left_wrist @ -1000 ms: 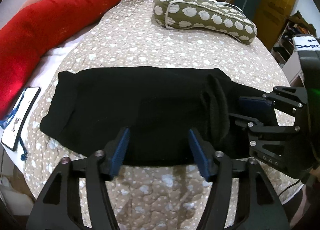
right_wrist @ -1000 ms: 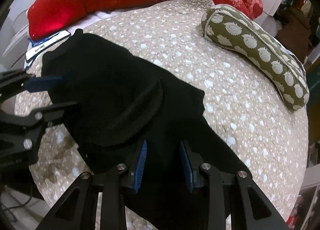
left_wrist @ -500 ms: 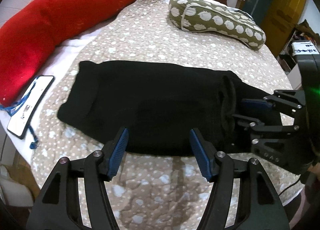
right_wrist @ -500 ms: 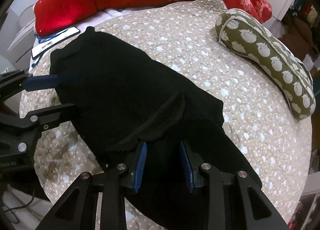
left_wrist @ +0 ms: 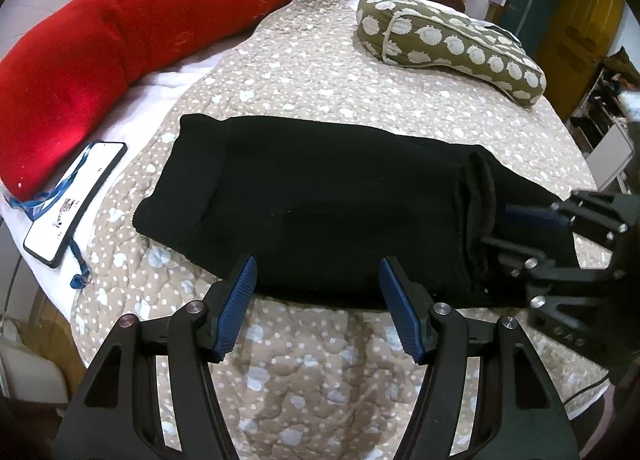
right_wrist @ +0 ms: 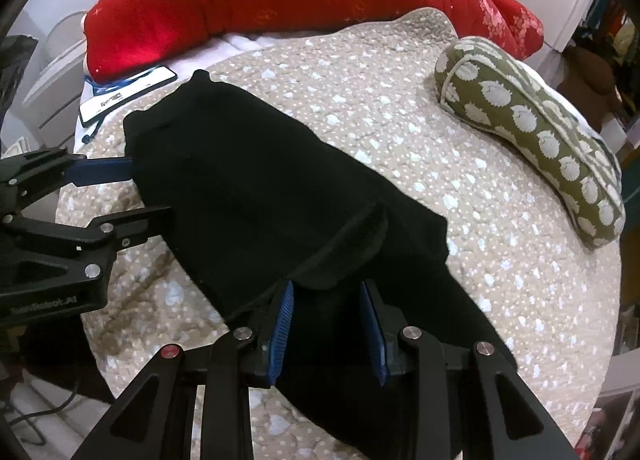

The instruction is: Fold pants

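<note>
Left wrist view: black pants lie flat in a long strip across the dotted quilt, already doubled, with a ridged fold edge near their right end. Left gripper hangs just beside the pants' near edge, jaws spread wide, nothing between the pads, so released. Right gripper sits over the right end of the pants, jaws part-closed with black cloth between the blue pads; whether the pads actually press the cloth, cannot tell, it is all black down there.

Step in hand looks like getting set for the next fold. To do it well: left gripper should pinch both layers at the near edge, right should take the same edge at its end, lift together, and carry 1 end over the other, keeping the edges lined up and the ridge from bunching.

Versus 1 s earlier: the left view has backed off and shifted, so more quilt now shows in front of the pants, and the phone left of the pants shows fully. Right gripper looks unmoved, and both jaw gaps look the same.
</note>
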`<move>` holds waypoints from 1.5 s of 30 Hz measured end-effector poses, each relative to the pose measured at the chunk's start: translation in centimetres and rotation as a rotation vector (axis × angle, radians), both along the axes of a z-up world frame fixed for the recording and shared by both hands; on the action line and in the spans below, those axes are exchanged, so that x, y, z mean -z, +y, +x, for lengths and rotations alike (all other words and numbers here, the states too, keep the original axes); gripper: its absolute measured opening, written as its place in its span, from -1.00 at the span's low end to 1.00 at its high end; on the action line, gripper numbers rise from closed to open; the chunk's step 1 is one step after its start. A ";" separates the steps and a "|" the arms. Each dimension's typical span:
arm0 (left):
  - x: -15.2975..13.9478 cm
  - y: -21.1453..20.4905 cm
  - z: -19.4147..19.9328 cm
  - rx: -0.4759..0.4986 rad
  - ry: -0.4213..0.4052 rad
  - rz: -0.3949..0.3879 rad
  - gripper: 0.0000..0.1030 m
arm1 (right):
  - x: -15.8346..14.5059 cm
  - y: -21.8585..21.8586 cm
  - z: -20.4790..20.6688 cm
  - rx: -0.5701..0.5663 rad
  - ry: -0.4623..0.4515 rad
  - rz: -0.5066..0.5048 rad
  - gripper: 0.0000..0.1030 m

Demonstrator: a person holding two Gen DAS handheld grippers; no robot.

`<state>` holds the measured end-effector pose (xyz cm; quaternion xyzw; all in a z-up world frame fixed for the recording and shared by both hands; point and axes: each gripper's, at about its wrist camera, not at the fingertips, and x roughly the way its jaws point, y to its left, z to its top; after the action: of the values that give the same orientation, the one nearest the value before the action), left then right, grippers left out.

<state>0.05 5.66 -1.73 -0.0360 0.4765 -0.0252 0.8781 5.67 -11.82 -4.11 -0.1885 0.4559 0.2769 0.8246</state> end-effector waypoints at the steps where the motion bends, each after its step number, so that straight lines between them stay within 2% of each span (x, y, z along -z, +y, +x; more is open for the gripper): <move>1: 0.0 0.1 0.0 -0.004 0.000 0.005 0.24 | 0.4 0.2 0.1 -0.002 0.011 0.000 -0.37; 4: 0.1 0.5 0.0 -0.021 -0.001 0.016 0.24 | 1.0 0.4 0.4 -0.004 0.028 0.010 -0.37; 10: 0.2 1.3 0.1 -0.045 0.003 0.002 0.24 | -0.4 0.2 0.2 -0.008 0.010 0.042 -0.37; 15: 0.2 1.8 0.0 -0.057 0.006 -0.002 0.24 | 1.1 1.2 0.9 -0.011 0.031 0.017 -0.36; 18: 0.3 3.1 -0.2 -0.079 0.020 -0.047 0.24 | 0.2 1.6 0.9 -0.027 0.018 0.023 -0.36; 20: 0.3 4.1 -0.5 -0.095 0.031 -0.098 0.24 | -0.9 1.9 1.4 -0.048 0.017 0.083 -0.36; 21: 0.3 5.1 -0.8 -0.115 0.033 -0.148 0.24 | -1.3 2.1 1.6 -0.059 0.019 0.114 -0.36; 25: 0.4 7.4 -1.4 -0.202 0.034 -0.193 0.31 | -2.1 4.9 3.4 -0.115 0.030 0.185 -0.23; 31: 1.1 9.5 -2.0 -0.280 0.035 -0.246 0.32 | -2.7 10.3 6.0 -0.215 0.025 0.154 -0.23; 34: 1.8 9.9 -1.5 -0.299 0.043 -0.268 0.31 | -2.9 12.5 7.3 -0.266 0.027 0.125 -0.22; 37: 1.9 9.8 -0.9 -0.303 0.026 -0.286 0.47 | -3.0 14.4 8.5 -0.302 0.024 0.100 -0.21; 39: 1.9 9.9 -0.6 -0.305 0.016 -0.292 0.51 | -2.8 15.3 9.2 -0.324 0.038 0.105 -0.20; 43: 2.3 10.0 0.3 -0.312 0.008 -0.292 0.54 | -1.8 17.3 10.8 -0.360 0.075 0.104 -0.15; 45: 2.5 10.0 0.5 -0.308 0.004 -0.298 0.62 | -1.0 18.3 11.4 -0.377 0.099 0.100 -0.15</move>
<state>0.59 15.63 -4.20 -0.2376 0.4581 0.0390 0.8557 17.08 6.45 -3.14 -0.2154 0.4383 0.4577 0.7429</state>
